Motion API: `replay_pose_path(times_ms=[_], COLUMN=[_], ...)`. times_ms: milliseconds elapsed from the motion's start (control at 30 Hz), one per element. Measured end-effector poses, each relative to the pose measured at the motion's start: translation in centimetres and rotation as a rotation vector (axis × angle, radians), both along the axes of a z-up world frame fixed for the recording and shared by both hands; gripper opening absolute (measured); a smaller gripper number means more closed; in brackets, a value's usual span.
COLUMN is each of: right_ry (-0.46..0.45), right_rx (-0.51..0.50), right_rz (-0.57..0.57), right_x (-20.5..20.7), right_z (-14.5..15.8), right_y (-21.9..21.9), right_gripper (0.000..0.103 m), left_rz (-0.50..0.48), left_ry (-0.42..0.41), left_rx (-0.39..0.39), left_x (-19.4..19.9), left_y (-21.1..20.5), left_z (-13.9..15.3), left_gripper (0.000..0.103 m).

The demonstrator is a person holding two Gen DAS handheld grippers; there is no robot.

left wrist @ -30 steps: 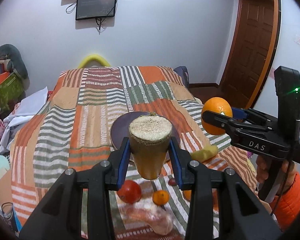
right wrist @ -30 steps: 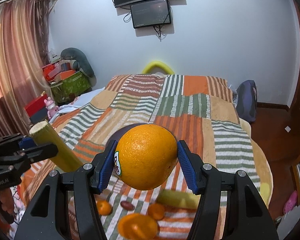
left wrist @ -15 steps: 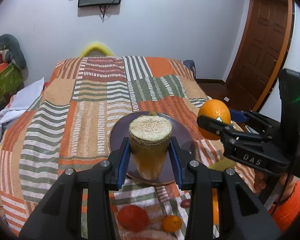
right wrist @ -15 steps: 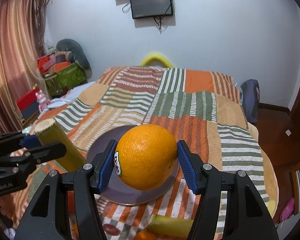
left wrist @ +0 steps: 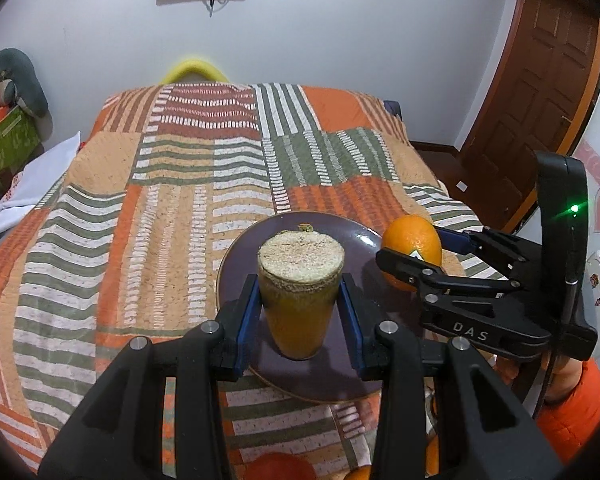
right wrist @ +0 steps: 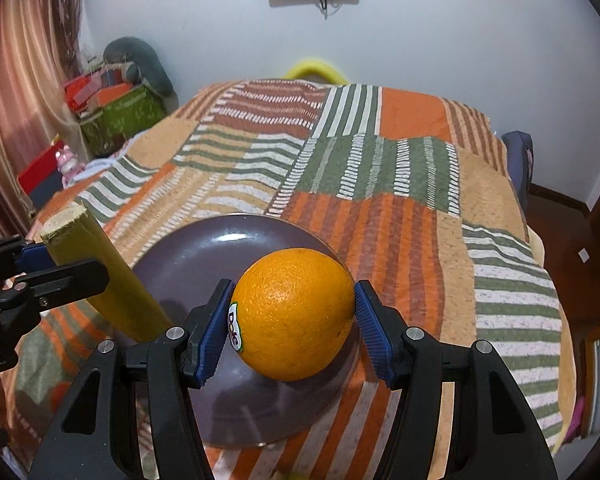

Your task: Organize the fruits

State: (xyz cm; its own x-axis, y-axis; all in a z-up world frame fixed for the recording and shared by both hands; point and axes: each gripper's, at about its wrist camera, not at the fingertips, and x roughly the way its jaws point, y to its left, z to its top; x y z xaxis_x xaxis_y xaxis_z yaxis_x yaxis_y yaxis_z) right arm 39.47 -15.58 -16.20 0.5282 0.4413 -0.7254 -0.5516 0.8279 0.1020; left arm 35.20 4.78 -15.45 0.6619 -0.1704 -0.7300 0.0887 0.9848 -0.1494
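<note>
Purple plate [right wrist: 204, 248] directly below both loads: right gripper [right wrist: 294, 314] pinching orange [right wrist: 296, 312], left gripper [left wrist: 300, 312] clamping sugarcane stalk [left wrist: 300, 300] lengthwise.

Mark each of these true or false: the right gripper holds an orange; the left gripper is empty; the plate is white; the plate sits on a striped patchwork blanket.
1. The right gripper holds an orange. True.
2. The left gripper is empty. False: it is shut on a yellow-green stalk piece.
3. The plate is white. False: it is dark purple.
4. The plate sits on a striped patchwork blanket. True.
</note>
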Motion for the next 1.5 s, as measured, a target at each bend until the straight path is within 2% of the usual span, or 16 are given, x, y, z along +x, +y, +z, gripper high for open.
replay_pose_path(times_ms=[333, 533, 667, 967, 1167, 1300, 1367, 1500], right_ry=[0.05, 0.06, 0.02, -0.057, -0.074, -0.07, -0.05, 0.002], right_rx=[-0.055, -0.084, -0.067, -0.039, -0.052, -0.07, -0.089, -0.12], right_rz=[0.053, 0.077, 0.07, 0.042, 0.015, 0.007, 0.005, 0.001], right_x=[1.5, 1.6, 1.2, -0.6, -2.3, -3.6, -4.2, -5.2], right_z=[-1.5, -2.1, -1.2, 2.5, 3.7, 3.5, 2.9, 1.0], right_y=[1.1, 1.4, 0.8, -2.0, -4.7, -6.6, -7.3, -8.4], right_gripper=[0.057, 0.058, 0.068, 0.068, 0.068, 0.069, 0.072, 0.074], left_rz=[0.014, 0.023, 0.006, -0.007, 0.017, 0.028, 0.036, 0.04], left_ry=[0.01, 0.037, 0.04, -0.008, -0.028, -0.021, -0.014, 0.012], left_rx=[-0.017, 0.019, 0.007, 0.053, 0.068, 0.074, 0.079, 0.09], left_x=[2.1, 3.3, 3.0, 0.0, -2.8, -4.8, -5.8, -7.5], left_y=[0.3, 0.1, -0.1, -0.7, 0.0, 0.5, 0.8, 1.2], left_z=[-0.6, -1.3, -1.3, 1.0, 2.4, 2.7, 2.6, 1.9], left_gripper=[0.038, 0.038, 0.038, 0.043, 0.049, 0.05, 0.053, 0.055])
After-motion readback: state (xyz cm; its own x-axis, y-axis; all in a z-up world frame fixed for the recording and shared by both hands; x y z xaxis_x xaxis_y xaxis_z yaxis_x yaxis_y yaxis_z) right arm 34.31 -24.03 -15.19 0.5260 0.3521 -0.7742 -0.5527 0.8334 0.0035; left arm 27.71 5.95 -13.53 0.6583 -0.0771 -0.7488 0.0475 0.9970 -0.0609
